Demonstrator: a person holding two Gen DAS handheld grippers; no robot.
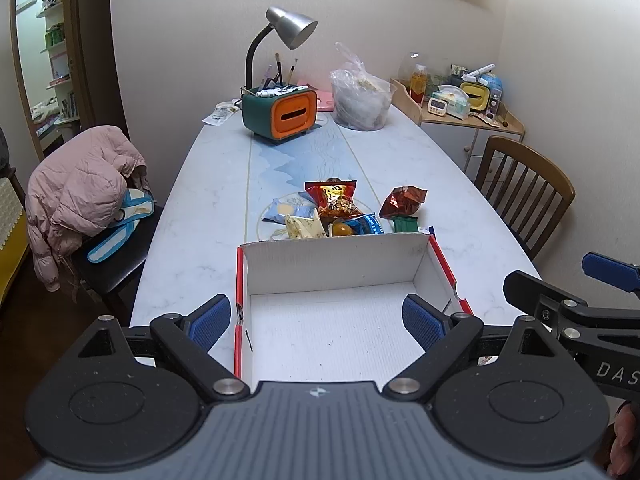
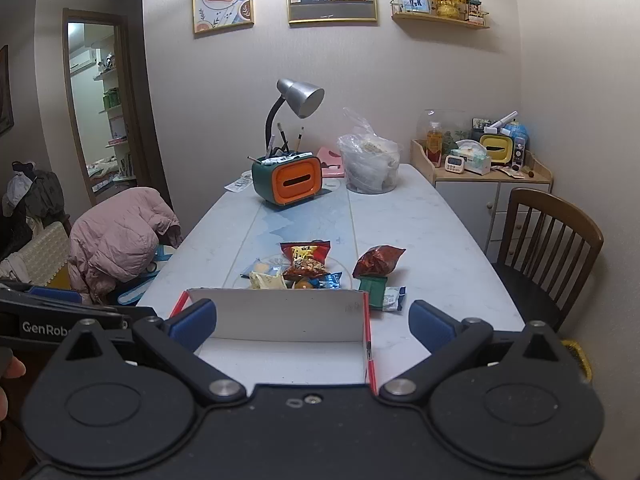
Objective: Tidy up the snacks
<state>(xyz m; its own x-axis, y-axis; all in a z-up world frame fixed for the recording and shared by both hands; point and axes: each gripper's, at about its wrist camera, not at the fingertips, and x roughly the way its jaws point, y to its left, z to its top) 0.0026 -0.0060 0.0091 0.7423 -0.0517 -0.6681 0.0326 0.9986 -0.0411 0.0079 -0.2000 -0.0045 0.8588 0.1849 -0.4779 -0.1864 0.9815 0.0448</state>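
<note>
An open white cardboard box (image 1: 332,268) with red edges sits on the near end of the table, with nothing inside it. Just beyond its far wall lies a heap of snack packets: a red nut packet (image 1: 334,198), a crumpled dark red bag (image 1: 402,200), a green packet (image 1: 405,225), blue and yellow packets (image 1: 298,220). My left gripper (image 1: 318,326) hovers open over the box. My right gripper (image 2: 312,322) is open too, above the box's (image 2: 280,312) right wall, with the snacks (image 2: 306,264) ahead. Neither holds anything.
Farther down the table stand a green and orange tissue box with a lamp (image 1: 280,114) and a clear bag in a tub (image 1: 360,98). A chair with a pink jacket (image 1: 80,196) is left, a wooden chair (image 1: 524,188) right. A cabinet (image 2: 480,192) fills the corner.
</note>
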